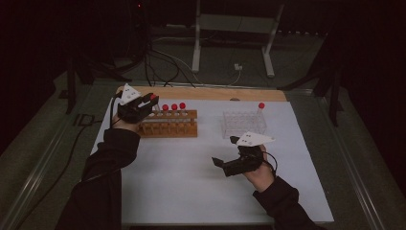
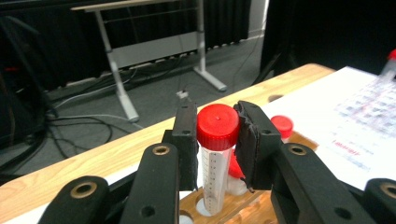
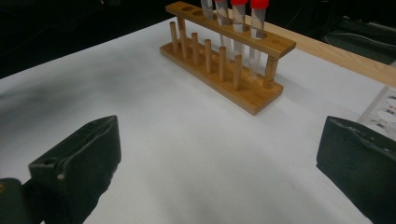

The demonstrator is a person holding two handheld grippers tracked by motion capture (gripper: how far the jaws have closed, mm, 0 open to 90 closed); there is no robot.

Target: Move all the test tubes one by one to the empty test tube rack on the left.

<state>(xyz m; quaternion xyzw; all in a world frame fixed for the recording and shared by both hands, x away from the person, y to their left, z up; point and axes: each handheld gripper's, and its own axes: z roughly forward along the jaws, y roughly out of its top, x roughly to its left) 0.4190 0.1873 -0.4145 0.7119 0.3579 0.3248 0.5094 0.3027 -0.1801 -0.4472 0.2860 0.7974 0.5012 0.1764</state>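
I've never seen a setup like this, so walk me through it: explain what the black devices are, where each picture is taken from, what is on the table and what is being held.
A person sits at a table covered in white, holding a hand-worked gripper in each hand. The high view looks down from above the person; the other two pictures come from small cameras riding on each gripper, looking along its fingers.

On the table stand a wooden rack holding red-capped tubes and, to its right, a clear plastic rack with one red-capped tube at its far right corner.

The left gripper is at the wooden rack, its fingers shut on the red cap of a tube that stands in a hole of the rack. The right gripper hangs over bare table, open and holding nothing.
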